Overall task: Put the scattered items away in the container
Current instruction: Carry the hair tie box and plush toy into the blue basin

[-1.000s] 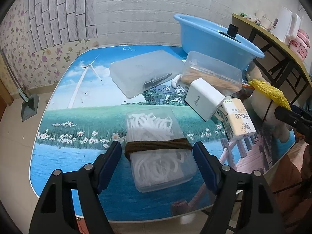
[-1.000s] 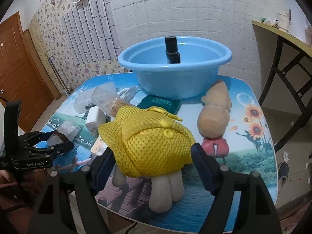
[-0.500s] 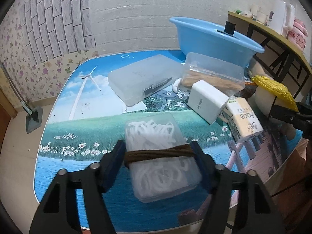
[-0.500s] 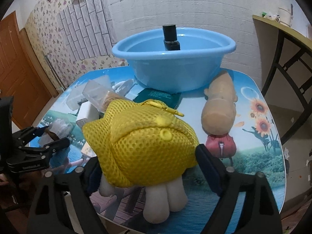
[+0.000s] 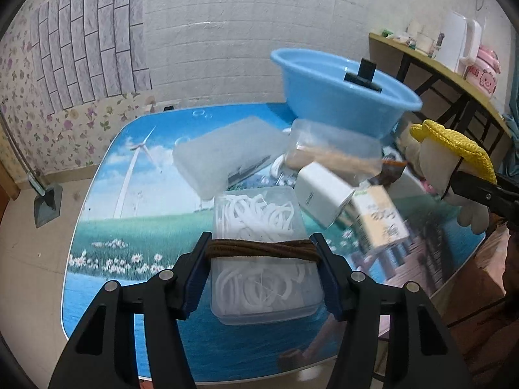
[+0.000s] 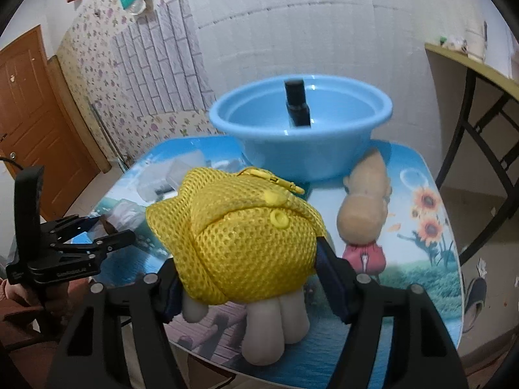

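The left gripper (image 5: 262,256) is clamping the banded floss box (image 5: 261,253) at lower centre of the left view; the right gripper (image 6: 246,275) is clamping the yellow-netted plush (image 6: 236,240) at lower centre of the right view; the basin (image 6: 301,142) is standing beyond, at upper centre. Both sets of jaws have just been closing onto these items, having stood wider a second ago; the plush is now sitting higher in frame. Risks: the smooth box slipping out; the soft plush sagging free; the two loads colliding over the basin.

The left tool (image 5: 262,275), jaws just closing, clamps the clear box (image 5: 259,227) at its brown band (image 5: 259,249).
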The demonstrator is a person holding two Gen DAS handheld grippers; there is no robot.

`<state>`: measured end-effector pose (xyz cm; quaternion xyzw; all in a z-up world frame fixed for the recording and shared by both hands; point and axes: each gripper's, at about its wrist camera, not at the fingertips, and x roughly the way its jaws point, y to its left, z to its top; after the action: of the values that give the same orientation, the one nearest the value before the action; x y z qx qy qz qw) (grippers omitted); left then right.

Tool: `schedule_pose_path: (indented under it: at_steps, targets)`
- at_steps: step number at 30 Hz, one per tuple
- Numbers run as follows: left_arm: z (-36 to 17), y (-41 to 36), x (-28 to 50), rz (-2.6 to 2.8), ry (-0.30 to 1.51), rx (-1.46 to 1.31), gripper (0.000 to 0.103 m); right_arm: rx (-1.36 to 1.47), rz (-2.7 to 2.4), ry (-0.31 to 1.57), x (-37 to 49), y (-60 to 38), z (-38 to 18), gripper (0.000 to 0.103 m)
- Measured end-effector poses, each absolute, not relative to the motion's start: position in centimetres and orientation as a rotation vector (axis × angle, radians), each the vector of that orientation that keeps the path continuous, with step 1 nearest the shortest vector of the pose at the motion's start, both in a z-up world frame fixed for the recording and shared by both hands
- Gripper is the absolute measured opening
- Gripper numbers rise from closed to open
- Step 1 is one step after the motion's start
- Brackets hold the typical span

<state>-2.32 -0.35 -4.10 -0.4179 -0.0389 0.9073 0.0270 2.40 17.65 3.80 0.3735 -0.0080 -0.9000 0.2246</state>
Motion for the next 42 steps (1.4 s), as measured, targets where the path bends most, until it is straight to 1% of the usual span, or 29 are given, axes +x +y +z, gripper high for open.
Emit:
schedule_pose_path:
  at_steps: [8,16,25,33,42]
  targets:
    - [-0.5,-0.1,-3.6,2.822,-0.143,-1.201,0.059,0.912,-2.500,-0.029,2.5,17.8,7.3,0.068]
    - [2.3,0.4,-7.3,2.827,-0.107,-1.142,0.059,0.882,-2.502,-0.045,-1.3,17.8,9.4,0.068]
    - [3.9,2.0,-12.2,2.791,-0.074,-1.100,0.059,0.903,-2.450,-0.036,-5.5,16.8,9.3,0.068]
    - [3.9,3.6,-15.7,2.752,-0.045,-1.088,0.059,0.952,-2.446,-0.009,-8.5,16.1,7.7,0.068]
    - [3.7,5.3,-19.5,2.714,-0.023,-1.067,0.059,0.964,-2.477,-0.013,-11.0,17.0,7.3,0.068]
